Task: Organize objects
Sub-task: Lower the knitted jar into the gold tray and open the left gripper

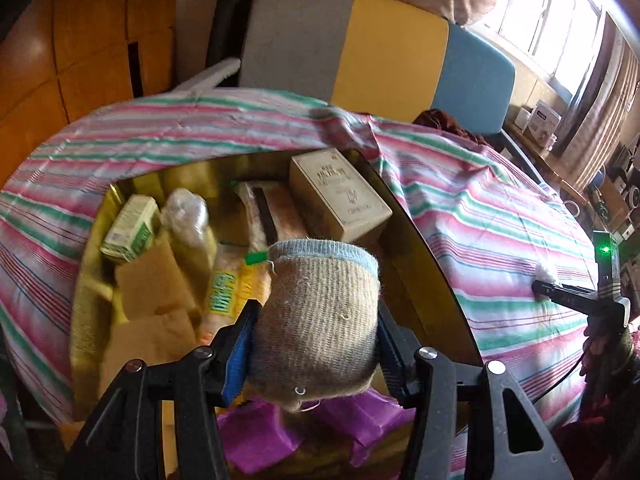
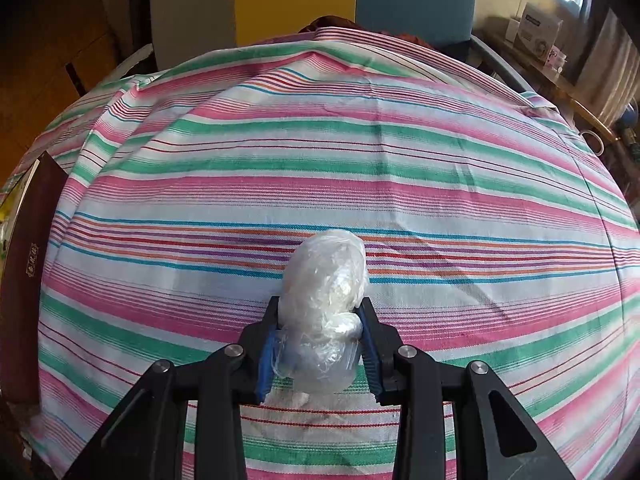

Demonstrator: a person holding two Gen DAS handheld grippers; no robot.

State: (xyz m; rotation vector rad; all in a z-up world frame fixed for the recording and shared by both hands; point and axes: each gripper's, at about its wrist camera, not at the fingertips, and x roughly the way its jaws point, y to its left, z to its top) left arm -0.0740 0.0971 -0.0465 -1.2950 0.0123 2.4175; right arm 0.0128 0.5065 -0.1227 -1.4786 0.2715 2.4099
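Observation:
My left gripper (image 1: 316,320) is shut on a rolled beige knitted sock with a light blue cuff (image 1: 320,312) and holds it above an open gold-lined box (image 1: 416,248). The box holds a beige carton (image 1: 340,196), a green and white carton (image 1: 132,228), a clear plastic bundle (image 1: 188,216), snack packets (image 1: 224,296) and purple bags (image 1: 256,436). My right gripper (image 2: 320,320) is shut on a clear plastic-wrapped white bundle (image 2: 326,280) just above the striped cloth (image 2: 360,160). The right gripper also shows at the right of the left wrist view (image 1: 538,284).
The striped cloth (image 1: 500,220) covers the table. A chair with grey, yellow and blue back (image 1: 376,48) stands behind it. The box's dark red side (image 2: 24,264) is at the left edge of the right wrist view. A cluttered shelf (image 1: 544,124) and window are at the right.

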